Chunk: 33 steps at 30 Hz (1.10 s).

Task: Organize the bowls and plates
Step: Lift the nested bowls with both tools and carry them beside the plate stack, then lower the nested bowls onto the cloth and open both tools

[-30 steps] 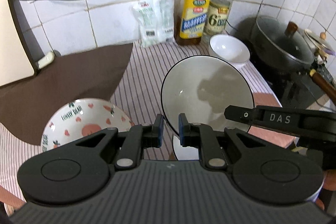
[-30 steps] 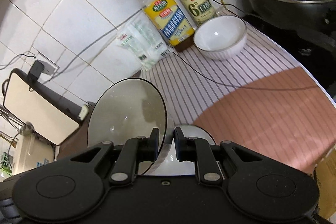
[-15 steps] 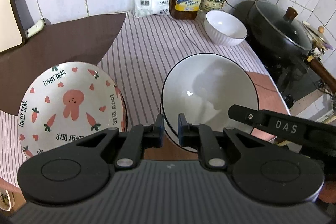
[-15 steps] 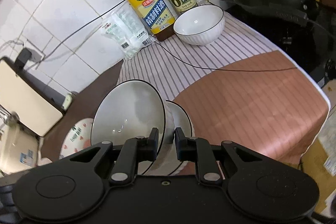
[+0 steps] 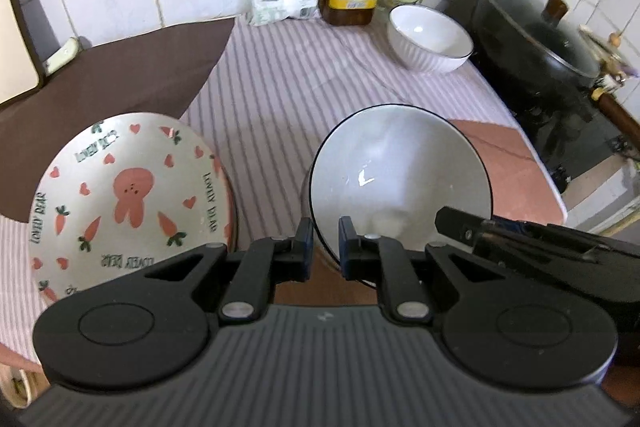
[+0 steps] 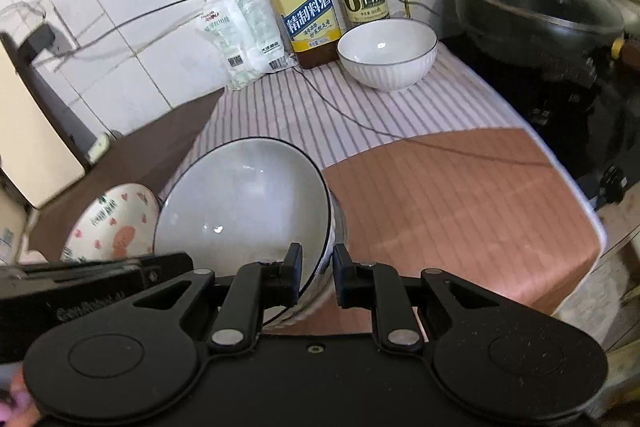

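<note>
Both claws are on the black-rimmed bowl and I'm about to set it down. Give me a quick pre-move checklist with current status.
1. Left claw pinching the black-rimmed bowl at its near rim: ok.
2. Right claw pinching the same bowl's rim: ok.
3. Bowl empty, nothing to spill: ok.
4. Bowl level: not ok, it is tilted with its opening toward the cameras.
5. What sits directly beneath the bowl: cannot tell; a second white rim peeks out below it in the right wrist view.
6. Bunny plate close on the left, apart from the bowl: ok, but watch it.
</note>
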Tool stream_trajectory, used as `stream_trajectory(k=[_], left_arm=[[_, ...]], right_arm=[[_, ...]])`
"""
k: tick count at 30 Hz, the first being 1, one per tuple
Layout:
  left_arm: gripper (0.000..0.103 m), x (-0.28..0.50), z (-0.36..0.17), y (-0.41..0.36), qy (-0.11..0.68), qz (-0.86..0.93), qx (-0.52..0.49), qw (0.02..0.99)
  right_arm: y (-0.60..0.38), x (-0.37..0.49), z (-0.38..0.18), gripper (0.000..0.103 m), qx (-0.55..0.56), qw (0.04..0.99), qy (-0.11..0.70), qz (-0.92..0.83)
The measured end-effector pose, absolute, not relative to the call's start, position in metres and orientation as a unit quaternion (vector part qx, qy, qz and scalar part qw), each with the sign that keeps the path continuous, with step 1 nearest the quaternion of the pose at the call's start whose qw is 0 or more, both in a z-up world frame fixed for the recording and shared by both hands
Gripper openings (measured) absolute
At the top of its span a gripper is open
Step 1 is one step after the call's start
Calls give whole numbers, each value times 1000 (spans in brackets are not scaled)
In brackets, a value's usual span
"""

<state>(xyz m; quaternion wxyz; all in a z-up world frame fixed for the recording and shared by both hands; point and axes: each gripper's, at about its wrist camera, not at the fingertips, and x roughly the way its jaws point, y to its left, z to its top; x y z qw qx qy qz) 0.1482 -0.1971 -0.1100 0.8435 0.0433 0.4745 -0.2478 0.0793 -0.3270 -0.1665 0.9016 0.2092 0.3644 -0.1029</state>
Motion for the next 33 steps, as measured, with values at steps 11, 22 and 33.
stream_trajectory(k=[11, 22, 33], left_arm=[[12, 150, -117, -197, 484, -247, 43, 838], [16, 151, -121, -199, 489, -244, 48, 836], [40, 149, -98, -201, 488, -275, 44, 827]], right_arm=[[-315, 85, -170, 24, 145, 913, 366, -108], [-319, 80, -174, 24, 137, 925, 344, -84], [-338, 56, -154, 25, 130, 942, 302, -58]])
